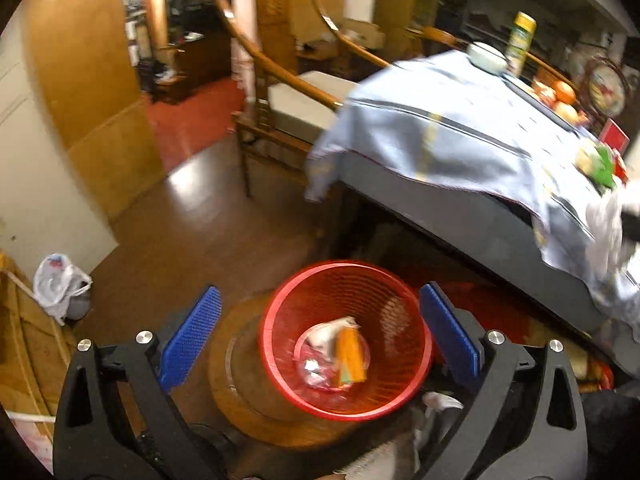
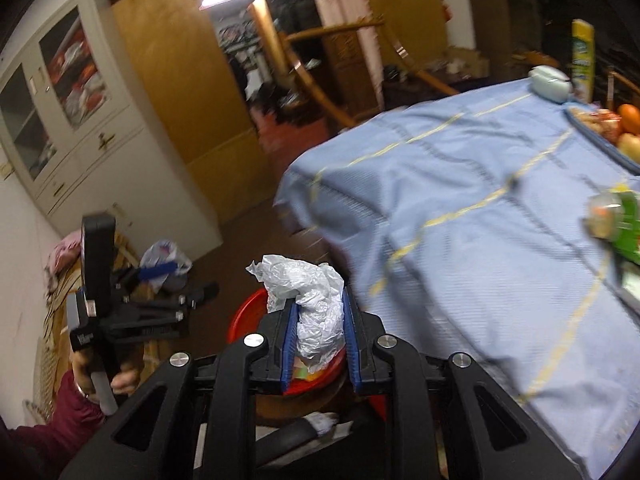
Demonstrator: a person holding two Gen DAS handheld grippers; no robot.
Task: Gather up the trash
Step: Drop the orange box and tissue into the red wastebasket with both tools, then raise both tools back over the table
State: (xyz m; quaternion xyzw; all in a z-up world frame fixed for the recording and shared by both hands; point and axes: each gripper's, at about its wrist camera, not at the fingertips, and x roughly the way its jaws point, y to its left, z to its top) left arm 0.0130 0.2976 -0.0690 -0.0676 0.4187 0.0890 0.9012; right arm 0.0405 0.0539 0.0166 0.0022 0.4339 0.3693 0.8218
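Beside the table, red basket held wrappers, left gripper spread wide, right gripper clamped crumpled plastic.

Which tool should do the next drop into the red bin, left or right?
Right. The right tool is shut on the crumpled white plastic, held just above the red bin. The left tool hangs open and empty over the bin, so it has nothing to drop.

Blue tablecloth bears oranges; wooden chair beside.
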